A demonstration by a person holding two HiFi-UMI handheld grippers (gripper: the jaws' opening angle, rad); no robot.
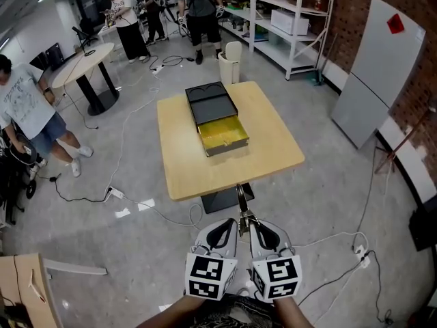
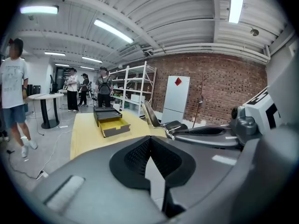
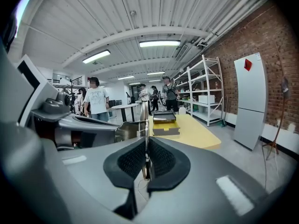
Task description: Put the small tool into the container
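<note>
Carrying step: right gripper (image 3: 145, 146) clamped on the small metal tool (image 3: 143, 118), which juts ahead of its jaws. Left gripper (image 2: 149, 141) pinched together, empty. Container's yellow drawer (image 1: 222, 134) sits open well ahead; next, probably reach over it.

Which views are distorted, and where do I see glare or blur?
Head view: mild barrel bending at the edges, even light, table sharp. Left gripper view: strong fisheye, dark corners, ceiling lamp blown white. Right gripper view: same fisheye; small tool near the lens looks soft.
</note>
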